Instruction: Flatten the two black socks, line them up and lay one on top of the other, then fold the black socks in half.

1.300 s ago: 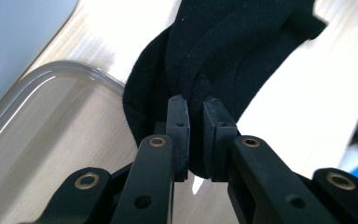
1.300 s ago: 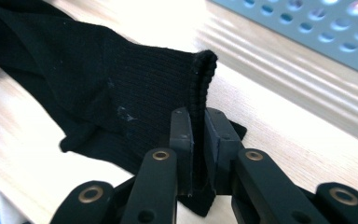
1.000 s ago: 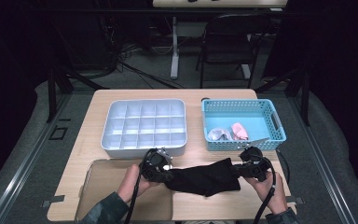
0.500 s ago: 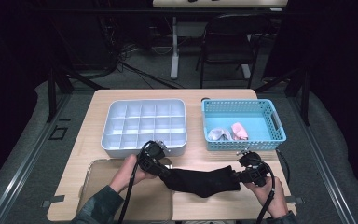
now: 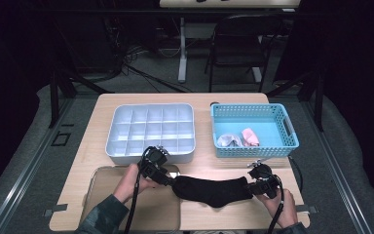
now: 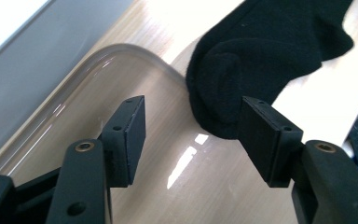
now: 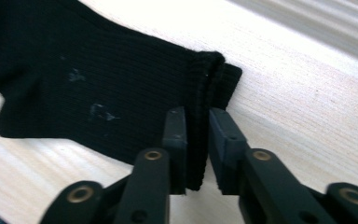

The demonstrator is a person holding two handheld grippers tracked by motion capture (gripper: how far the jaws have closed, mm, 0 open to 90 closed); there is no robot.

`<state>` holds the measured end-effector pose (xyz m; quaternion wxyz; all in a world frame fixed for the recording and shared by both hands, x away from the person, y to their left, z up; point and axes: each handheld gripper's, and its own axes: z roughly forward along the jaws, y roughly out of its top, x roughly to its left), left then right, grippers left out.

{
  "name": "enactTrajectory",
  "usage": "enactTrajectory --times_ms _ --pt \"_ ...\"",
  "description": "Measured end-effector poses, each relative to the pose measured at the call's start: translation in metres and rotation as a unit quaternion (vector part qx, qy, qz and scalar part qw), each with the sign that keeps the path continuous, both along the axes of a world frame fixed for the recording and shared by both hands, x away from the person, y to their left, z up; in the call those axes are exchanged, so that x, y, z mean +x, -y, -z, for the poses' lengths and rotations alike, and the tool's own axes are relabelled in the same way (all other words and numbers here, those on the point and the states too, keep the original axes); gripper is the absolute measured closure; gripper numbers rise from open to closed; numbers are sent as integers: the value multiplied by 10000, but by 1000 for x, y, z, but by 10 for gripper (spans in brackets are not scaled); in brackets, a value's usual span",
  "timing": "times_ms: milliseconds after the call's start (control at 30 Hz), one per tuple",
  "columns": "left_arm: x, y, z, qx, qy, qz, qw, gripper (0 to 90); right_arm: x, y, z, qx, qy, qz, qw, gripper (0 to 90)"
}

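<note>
So the black sock [image 5: 213,190] lies lengthwise across the desk [image 5: 233,217], cuff pinched loosely in the right gripper [image 7: 196,140] jaws as they ease open, toe just beyond the spread left gripper [image 6: 191,135] jaws.

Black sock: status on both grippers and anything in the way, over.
Left gripper open, just let go of toe. Right gripper loosening on cuff of black sock, flat on table. Nothing in the way.

A lab-like recording room: a small wooden surface [image 5: 102,141] stands on grey floor mats [image 5: 24,146], dark surroundings, cables [image 5: 141,70] trailing behind, a folding chair [image 5: 238,44] and another desk [image 5: 224,3] beyond.
</note>
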<state>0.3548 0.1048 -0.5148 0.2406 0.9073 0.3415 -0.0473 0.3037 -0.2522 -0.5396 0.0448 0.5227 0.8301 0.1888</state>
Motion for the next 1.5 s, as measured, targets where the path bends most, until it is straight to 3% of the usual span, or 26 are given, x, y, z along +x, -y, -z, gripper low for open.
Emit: enactTrajectory --times_ms 133,333,400,533,667,833,867,900,933,1067,1333,1367,1500 --pt "-3 1 3 -15 36 -120 9999 393 -1 4 -5 -5 304 113 9995 648" --pt "-6 6 10 64 -131 -125 9998 378 6 1 6 51 -15 2 10000 653" --pt "-7 6 12 75 -192 -118 9997 382 7 -2 6 -55 -31 -32 10000 677" --pt "-6 5 16 10 -281 -157 9995 403 7 -4 8 -25 -31 9 10000 702" --pt "-5 4 16 -81 -173 -256 9995 420 7 -4 8 -191 87 70 9998 707" --pt "-7 6 18 -229 -211 -277 9991 408 7 0 9 -48 43 203 9998 698" --pt "-9 8 18 -229 -201 -267 9992 407 6 -1 11 77 100 367 9992 696" --pt "-10 9 18 -219 -206 -252 9992 402 7 1 10 -15 27 281 9996 696" --pt "-11 11 19 -240 -204 -216 9993 402 7 1 10 43 14 269 9996 695" --pt "-13 16 25 -84 -281 -163 9994 418 8 3 10 114 -2 291 9995 689" --pt "-15 19 29 -45 -275 -115 9995 431 8 3 10 105 -4 287 9995 669" --pt "-15 20 29 -60 -266 -116 9996 579 8 2 10 38 -26 233 9997 704" --pt "-16 22 30 -61 -230 -59 9997 653 8 3 10 188 -84 287 9994 756"
